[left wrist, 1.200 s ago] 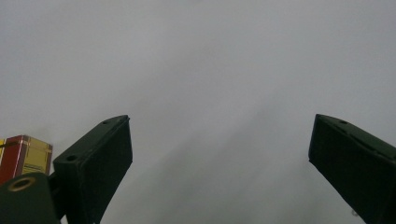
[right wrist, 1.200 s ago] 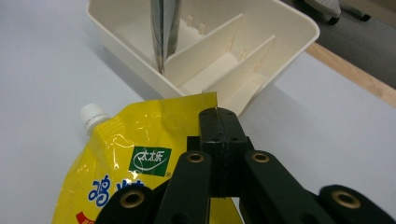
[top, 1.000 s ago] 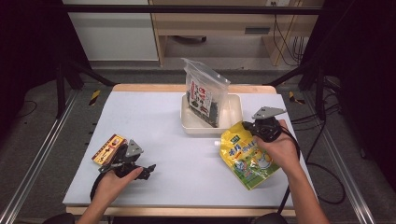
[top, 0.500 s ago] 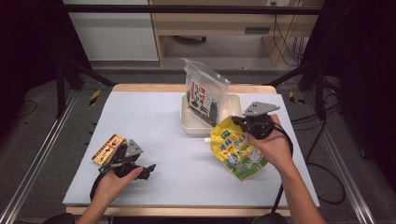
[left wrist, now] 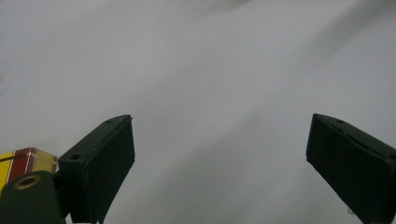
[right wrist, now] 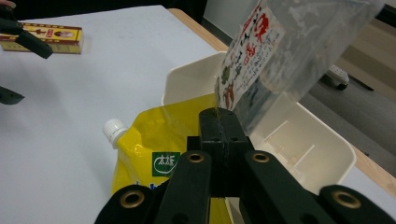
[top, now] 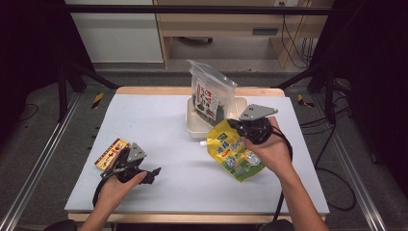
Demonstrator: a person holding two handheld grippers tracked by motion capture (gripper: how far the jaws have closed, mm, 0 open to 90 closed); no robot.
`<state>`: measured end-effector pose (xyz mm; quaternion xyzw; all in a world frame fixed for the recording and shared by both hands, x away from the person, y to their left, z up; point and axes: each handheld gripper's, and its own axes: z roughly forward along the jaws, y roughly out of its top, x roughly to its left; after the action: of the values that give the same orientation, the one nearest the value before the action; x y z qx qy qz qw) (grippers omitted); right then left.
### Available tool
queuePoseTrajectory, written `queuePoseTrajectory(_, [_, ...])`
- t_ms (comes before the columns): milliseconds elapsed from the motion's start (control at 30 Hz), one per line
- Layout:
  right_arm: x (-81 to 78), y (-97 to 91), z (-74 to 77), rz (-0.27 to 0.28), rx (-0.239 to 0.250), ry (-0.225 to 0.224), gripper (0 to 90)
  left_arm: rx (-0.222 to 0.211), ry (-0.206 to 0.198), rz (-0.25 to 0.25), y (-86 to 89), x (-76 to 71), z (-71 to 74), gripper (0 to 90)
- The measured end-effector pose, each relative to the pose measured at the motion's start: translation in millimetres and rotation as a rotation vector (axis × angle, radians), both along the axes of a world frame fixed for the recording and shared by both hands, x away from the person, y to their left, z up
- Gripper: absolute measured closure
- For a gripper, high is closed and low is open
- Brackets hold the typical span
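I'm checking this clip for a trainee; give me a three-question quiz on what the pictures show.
1. True or false: the right gripper is shut on the yellow pouch.
2. What stands in the cream tray? A) a clear snack bag B) a mug C) a bottle
3. Which thing lies beside the left gripper?

Key: 1 true; 2 A, the clear snack bag; 3 the yellow-and-red box.

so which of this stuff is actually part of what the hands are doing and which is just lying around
In use:
- yellow spouted pouch, clamped in the right gripper
- cream tray, just beside the pouch
- clear snack bag, standing in that tray

Lying about:
- yellow and red box, flat near the left gripper, whose jaws stand open with nothing between them
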<state>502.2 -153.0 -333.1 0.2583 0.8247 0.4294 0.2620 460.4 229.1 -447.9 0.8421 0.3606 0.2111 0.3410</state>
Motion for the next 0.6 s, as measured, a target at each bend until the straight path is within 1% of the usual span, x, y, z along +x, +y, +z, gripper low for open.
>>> queuePoseTrajectory(267, [-0.6, 12.1, 2.9, 0.020, 0.013, -0.003, 90.0, 0.001, 0.002, -0.005, -0.4, -0.2, 0.0, 7.7])
queuePoseTrajectory(600, [3.0, 27.7, 2.3, 0.033, 0.038, -0.002, 90.0, -0.001, 0.001, -0.007, -0.7, -0.4, 0.4, 7.8])
